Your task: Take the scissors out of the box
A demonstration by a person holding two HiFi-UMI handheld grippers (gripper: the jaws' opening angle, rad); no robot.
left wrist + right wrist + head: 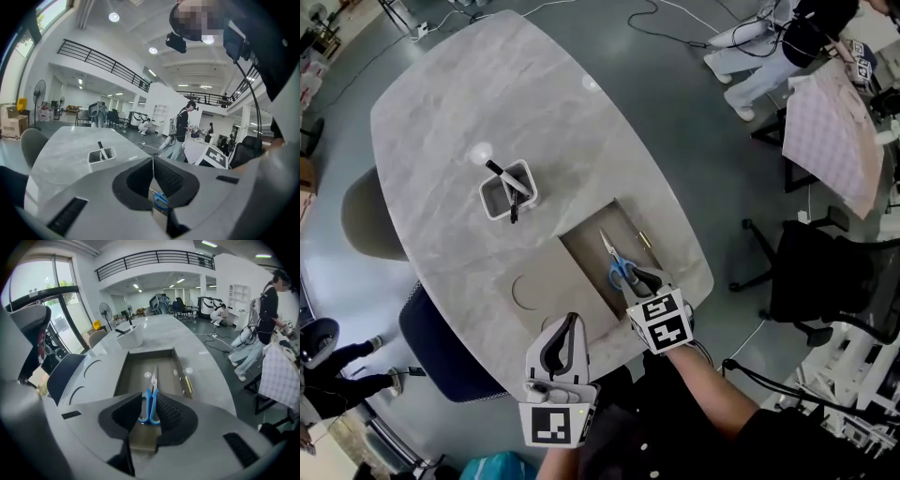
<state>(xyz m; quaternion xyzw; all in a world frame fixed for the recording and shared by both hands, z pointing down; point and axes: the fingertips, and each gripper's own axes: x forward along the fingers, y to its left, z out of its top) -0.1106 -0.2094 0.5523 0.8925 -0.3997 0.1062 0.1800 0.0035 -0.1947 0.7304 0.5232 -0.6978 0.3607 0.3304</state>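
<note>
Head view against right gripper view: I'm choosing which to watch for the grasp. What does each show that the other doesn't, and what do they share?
Only the head view: the left gripper, jaws together, by the near edge of the table. Only the right gripper view: the right gripper with jaws apart either side of the blue handles of the scissors, not pressing on them. Both: the scissors lying in the box, and the white pen holder beyond it.

Scissors [616, 261] lie in the box [585, 247] sunk into the table [469, 103]; cup [498, 213] stands left.
</note>
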